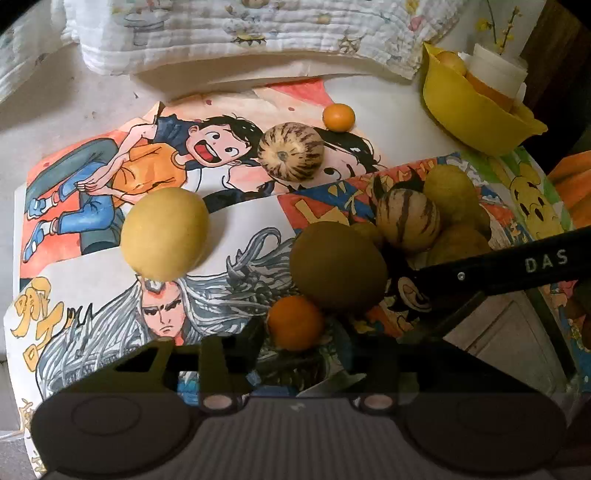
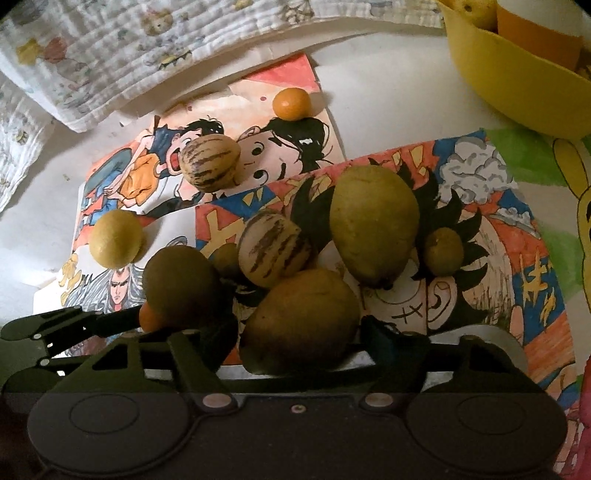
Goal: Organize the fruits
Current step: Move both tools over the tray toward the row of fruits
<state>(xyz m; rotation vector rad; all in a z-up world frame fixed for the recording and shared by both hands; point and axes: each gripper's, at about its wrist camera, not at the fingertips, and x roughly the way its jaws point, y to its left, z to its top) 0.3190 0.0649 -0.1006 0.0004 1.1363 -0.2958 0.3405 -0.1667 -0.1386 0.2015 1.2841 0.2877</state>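
Note:
Several fruits lie on colourful cartoon drawings (image 1: 207, 155). My left gripper (image 1: 299, 332) is shut on a small orange (image 1: 295, 323), one finger on each side of it. It shows in the right wrist view as a black finger (image 2: 92, 325) beside that orange (image 2: 147, 317). My right gripper (image 2: 299, 328) is shut on a large yellow-green fruit (image 2: 301, 321). Its black finger (image 1: 498, 271) crosses the left wrist view. A brown-green round fruit (image 1: 338, 264) sits directly behind the small orange.
Loose fruits: two striped ones (image 2: 209, 162) (image 2: 273, 249), a big green one (image 2: 373, 225), a small green one (image 2: 443, 251), a yellow one (image 1: 164, 232) and a second small orange (image 1: 338, 117). A yellow bowl (image 1: 472, 110) holding fruit stands far right. A patterned cloth (image 1: 240, 33) lies behind.

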